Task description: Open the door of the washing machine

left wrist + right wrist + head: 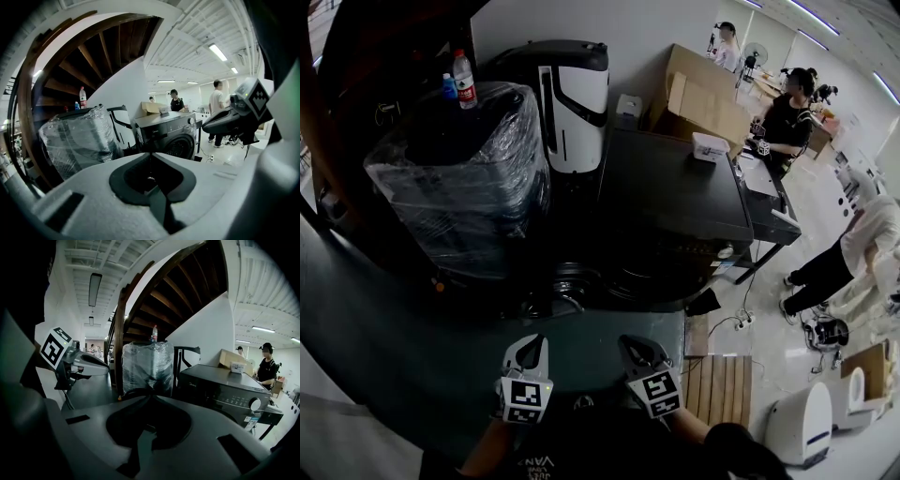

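Both hand-held tools, the left gripper (528, 354) and the right gripper (640, 353), hang with jaws pressed together on nothing, well short of the dark grey front-loading washing machine (675, 202) ahead, so its round glass door (180, 146) likely goes ungrasped if they arrive unspread.

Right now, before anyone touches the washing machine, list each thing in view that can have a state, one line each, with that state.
Washing machine door: shut.
Left tongs: jaws together, nothing between them.
Right tongs: jaws together, nothing between them.
Wrapped appliance: covered in clear plastic film.
Water bottle: standing upright.
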`<action>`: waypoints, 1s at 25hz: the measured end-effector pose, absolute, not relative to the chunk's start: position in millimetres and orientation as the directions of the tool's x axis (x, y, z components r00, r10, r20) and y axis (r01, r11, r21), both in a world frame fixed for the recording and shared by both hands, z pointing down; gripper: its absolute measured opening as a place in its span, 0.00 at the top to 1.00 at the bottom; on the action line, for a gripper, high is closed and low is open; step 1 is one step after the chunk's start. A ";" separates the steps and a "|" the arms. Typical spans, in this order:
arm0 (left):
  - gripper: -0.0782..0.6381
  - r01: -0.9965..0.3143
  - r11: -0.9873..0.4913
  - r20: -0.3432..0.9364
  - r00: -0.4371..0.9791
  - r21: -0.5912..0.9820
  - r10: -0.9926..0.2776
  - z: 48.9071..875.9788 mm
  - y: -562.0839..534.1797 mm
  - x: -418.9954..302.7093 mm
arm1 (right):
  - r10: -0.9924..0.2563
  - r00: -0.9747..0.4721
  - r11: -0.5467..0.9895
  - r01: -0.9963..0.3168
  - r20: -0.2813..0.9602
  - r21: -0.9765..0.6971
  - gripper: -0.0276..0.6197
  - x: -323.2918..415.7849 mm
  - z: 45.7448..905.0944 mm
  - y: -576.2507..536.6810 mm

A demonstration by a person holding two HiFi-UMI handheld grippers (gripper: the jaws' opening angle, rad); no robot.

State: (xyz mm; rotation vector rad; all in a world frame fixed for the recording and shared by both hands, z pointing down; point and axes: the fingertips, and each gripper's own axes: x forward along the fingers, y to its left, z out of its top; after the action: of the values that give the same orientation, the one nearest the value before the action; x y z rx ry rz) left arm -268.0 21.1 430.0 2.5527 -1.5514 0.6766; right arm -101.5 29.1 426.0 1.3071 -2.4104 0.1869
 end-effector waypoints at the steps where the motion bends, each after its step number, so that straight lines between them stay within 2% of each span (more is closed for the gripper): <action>1: 0.86 -0.856 -0.492 0.413 0.395 -0.159 -0.821 430.4 23.6 -267.0 | -0.774 -0.488 0.555 -0.829 0.403 0.061 0.95 -101.0 427.4 30.9; 25: 0.86 -0.811 -0.558 0.425 0.449 -0.174 -0.786 440.1 38.6 -249.6 | -0.751 -0.473 0.553 -0.832 0.461 0.046 0.95 -91.0 434.7 46.1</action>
State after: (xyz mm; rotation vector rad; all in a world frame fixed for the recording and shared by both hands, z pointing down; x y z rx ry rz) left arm -249.6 38.6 440.1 2.6281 -1.4495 0.7245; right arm -91.0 46.1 434.7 1.2821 -2.3600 0.2553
